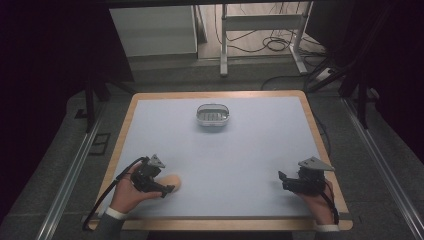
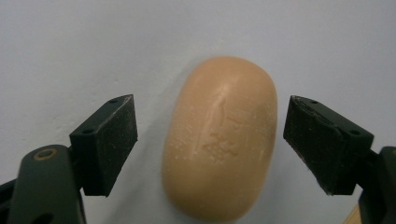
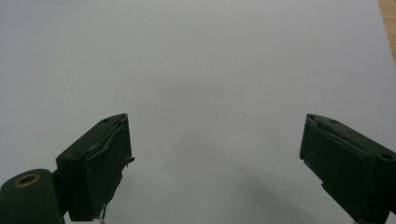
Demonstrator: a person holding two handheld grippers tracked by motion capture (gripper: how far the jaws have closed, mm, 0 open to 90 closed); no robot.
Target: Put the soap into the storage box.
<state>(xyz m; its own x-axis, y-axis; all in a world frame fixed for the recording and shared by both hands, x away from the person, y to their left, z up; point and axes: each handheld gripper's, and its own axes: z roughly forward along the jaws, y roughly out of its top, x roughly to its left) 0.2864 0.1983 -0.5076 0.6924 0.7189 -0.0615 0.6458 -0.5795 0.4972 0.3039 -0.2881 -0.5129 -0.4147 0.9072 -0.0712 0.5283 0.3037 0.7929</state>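
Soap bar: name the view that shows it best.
The left gripper view: the soap bar lies large on the table between the open jaws, its stamped surface visible. In the high view it is a small tan oval, partly behind the left gripper.

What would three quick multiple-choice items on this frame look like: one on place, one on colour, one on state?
1. Where is the dish?
A. far middle of the mat
B. near right corner
C. under the right gripper

2. What colour is the soap?
A. green
B. peach
C. blue

3. The left gripper is:
A. shut on the soap
B. open, straddling the soap
C. open over bare mat

Key: 1 A, the high view shows it far and central. 2 B, plain close up. 3 B, gaps show either side of the soap.
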